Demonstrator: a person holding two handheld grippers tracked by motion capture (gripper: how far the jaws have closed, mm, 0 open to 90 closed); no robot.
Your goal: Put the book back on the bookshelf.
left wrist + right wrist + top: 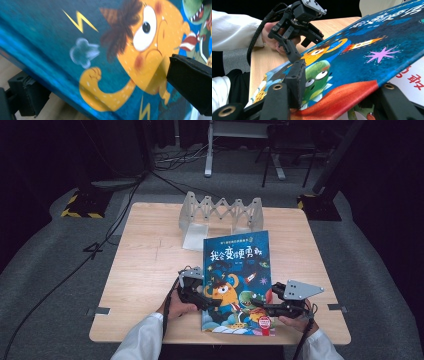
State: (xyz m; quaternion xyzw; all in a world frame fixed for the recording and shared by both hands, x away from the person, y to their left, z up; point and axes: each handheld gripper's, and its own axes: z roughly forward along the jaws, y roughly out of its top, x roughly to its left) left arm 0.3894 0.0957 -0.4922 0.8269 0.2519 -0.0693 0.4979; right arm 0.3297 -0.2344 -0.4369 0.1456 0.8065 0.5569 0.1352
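the right gripper point(332, 100) is gripping the front cover of the picture book point(237, 270) and lifting it off the first page near the table's point(145, 270) front edge. the left gripper point(212, 301) is standing open around the spine edge, probably not pressing. the book is only starting to open.

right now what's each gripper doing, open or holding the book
Left gripper: open, jaws spread either side of the book's edge, not clamping it.
Right gripper: shut on the book's front cover, lifting it.
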